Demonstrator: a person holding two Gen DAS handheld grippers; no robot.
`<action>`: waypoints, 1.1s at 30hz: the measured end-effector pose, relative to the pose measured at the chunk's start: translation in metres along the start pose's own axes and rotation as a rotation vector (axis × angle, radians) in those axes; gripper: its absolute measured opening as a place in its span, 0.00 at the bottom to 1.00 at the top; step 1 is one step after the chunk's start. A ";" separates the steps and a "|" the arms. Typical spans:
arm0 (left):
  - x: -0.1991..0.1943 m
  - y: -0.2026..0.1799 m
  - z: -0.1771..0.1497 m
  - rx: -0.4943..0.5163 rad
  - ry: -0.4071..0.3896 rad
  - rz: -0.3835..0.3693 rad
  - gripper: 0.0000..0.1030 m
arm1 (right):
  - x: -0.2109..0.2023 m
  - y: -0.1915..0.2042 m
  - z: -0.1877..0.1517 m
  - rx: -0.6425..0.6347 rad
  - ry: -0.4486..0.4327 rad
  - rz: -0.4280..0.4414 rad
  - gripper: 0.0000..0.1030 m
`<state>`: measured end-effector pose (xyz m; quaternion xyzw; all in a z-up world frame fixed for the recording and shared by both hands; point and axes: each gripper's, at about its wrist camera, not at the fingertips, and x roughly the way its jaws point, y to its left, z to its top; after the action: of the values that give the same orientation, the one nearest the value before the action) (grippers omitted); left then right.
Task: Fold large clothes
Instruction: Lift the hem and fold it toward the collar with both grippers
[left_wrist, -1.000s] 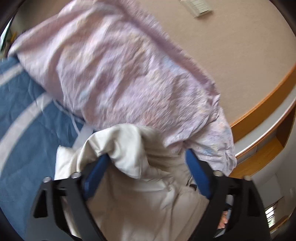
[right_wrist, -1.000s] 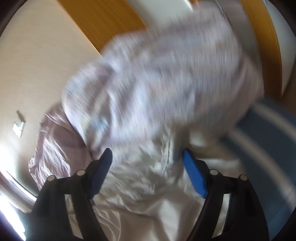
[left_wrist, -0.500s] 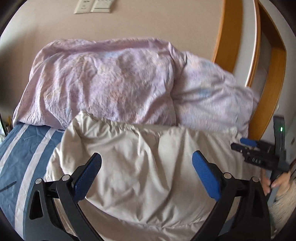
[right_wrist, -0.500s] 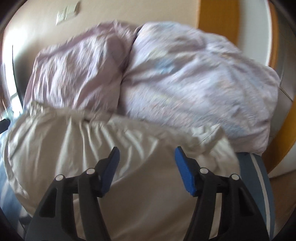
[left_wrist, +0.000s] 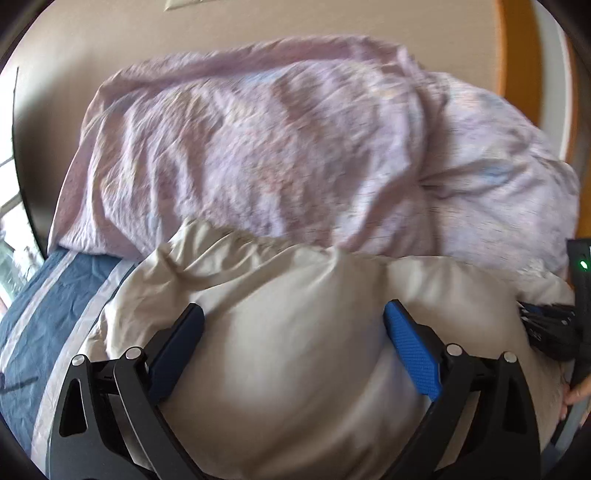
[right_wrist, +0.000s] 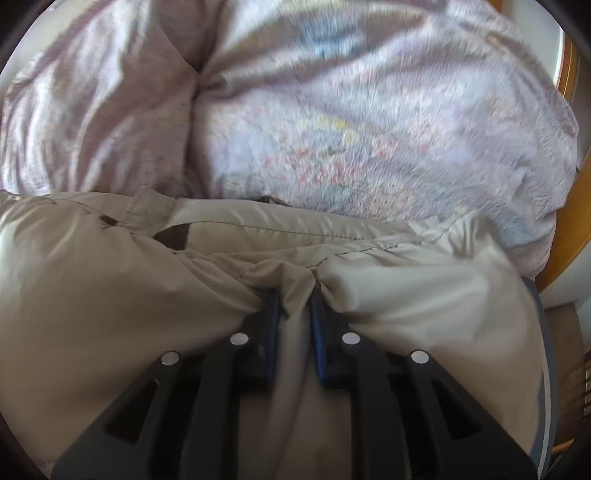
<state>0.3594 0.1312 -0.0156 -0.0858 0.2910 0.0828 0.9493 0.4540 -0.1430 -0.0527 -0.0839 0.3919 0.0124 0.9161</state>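
- The left gripper (left_wrist: 293, 325) points forward and downward over a cream padded jacket (left_wrist: 295, 350). Its two blue-padded fingers (left_wrist: 412, 347) are spread wide, one on each side of a puffed bulge of the cloth, and grasp nothing.
- The right gripper (right_wrist: 295, 299) also tilts down onto the jacket (right_wrist: 147, 295). Its jaws are closing, nearly together, with a pinched ridge of cream cloth between the blue pads (right_wrist: 317, 332). The fabric gathers into tight creases at the fingertips.
- In the left wrist view, the right gripper (left_wrist: 546, 325) shows at the far right edge as a dark, blurred shape with a small green light above it. Part of a person's hand (left_wrist: 576, 397) shows just below it.
- The jacket lies on a bed, spread across a blue bedsheet (left_wrist: 40, 325) with pale stripes. The cloth is smooth, slightly glossy and puffy. A stitched seam (right_wrist: 280, 232) runs across it near its far edge, with a small dark brown patch (right_wrist: 173, 236) beside the seam.
- Just behind the jacket and touching it, a crumpled pink floral duvet (left_wrist: 277, 147) is heaped against a beige wall (left_wrist: 295, 18).
- An orange wooden door frame (left_wrist: 517, 44) stands at the right.
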 end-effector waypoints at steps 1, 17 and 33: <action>0.007 0.004 0.001 -0.025 0.016 0.004 0.96 | 0.004 0.002 0.001 -0.004 0.002 -0.010 0.17; -0.018 0.029 0.002 -0.110 -0.015 -0.081 0.98 | -0.052 -0.083 -0.026 0.234 -0.159 0.124 0.35; 0.051 0.099 -0.008 -0.360 0.120 0.142 0.99 | 0.021 -0.136 -0.061 0.358 -0.022 0.093 0.33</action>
<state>0.3764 0.2309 -0.0624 -0.2383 0.3329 0.1948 0.8913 0.4364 -0.2875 -0.0898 0.0986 0.3812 -0.0142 0.9191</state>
